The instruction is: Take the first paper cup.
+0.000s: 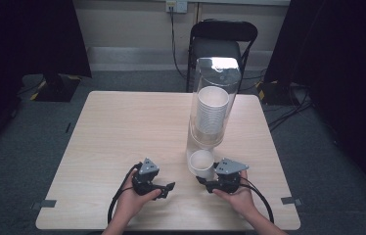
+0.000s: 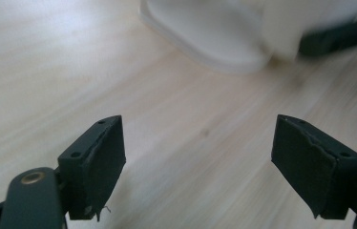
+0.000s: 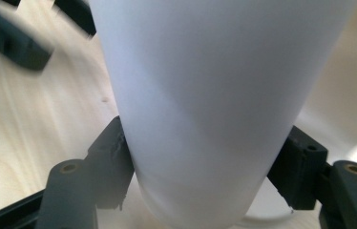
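- The right gripper (image 1: 206, 179) is closed on a white paper cup (image 1: 202, 163); in the right gripper view both black jaws press on the sides of the cup (image 3: 215, 95).
- The cup stands upright, its long axis is vertical and its open mouth points up.
- The cup is on the table (image 1: 117, 132), just in front of the base of the clear cup dispenser (image 1: 214, 103), under its outlet.
- Inside the dispenser a stack of white cups (image 1: 212, 115) hangs with the mouths up.
- The left gripper (image 1: 164, 188) has its jaws wide apart and nothing is between them; it is to the left of the cup, apart from it.
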{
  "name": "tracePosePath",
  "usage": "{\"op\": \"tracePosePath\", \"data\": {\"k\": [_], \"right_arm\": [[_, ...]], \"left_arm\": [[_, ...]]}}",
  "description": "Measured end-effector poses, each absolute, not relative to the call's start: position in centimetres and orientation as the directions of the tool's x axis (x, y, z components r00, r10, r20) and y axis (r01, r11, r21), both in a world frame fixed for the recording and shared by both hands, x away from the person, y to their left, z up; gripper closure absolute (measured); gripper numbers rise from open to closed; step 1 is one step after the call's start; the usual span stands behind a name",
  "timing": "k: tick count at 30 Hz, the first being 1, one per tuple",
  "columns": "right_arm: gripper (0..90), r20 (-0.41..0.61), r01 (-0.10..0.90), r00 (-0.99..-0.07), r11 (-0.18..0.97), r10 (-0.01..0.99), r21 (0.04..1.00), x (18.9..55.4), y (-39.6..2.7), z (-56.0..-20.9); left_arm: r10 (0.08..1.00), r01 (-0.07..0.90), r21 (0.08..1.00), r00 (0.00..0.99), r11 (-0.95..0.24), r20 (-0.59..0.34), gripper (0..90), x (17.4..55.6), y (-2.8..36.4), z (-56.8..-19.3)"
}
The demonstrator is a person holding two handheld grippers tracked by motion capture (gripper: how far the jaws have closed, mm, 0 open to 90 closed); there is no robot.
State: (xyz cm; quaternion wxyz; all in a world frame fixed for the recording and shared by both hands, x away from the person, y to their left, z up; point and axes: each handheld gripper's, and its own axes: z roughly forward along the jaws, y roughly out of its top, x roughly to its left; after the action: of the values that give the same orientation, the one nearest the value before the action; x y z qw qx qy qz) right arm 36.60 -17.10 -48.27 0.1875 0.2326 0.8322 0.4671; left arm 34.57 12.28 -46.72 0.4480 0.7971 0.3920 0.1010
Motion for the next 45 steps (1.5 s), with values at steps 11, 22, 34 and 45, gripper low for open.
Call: {"op": "tracePosePath", "data": {"k": [11, 22, 34, 45], "right_arm": [[32.6, -0.181, 0.104, -0.859, 0.511, 0.478, 0.853, 35.1, -14.1, -48.2], [32.5, -0.203, 0.065, -0.878, 0.53, 0.432, 0.845, 34.6, -13.0, -48.2], [32.1, -0.231, 0.015, -0.89, 0.533, 0.392, 0.846, 33.7, -12.0, -47.9], [28.6, -0.232, 0.006, -0.896, 0.532, 0.38, 0.847, 33.4, -11.4, -48.1]], "left_arm": [[0.71, 0.571, 0.813, 0.621, -0.118, -0.332, 16.8, 34.3, 13.4, -42.9], [0.689, 0.609, 0.777, 0.633, -0.16, -0.354, 16.8, 34.1, 11.9, -42.5], [0.684, 0.67, 0.737, 0.58, -0.091, -0.443, 56.5, 34.0, 11.9, -42.2], [0.72, 0.715, 0.691, 0.535, -0.106, -0.443, 85.6, 34.4, 12.4, -42.3]]}}
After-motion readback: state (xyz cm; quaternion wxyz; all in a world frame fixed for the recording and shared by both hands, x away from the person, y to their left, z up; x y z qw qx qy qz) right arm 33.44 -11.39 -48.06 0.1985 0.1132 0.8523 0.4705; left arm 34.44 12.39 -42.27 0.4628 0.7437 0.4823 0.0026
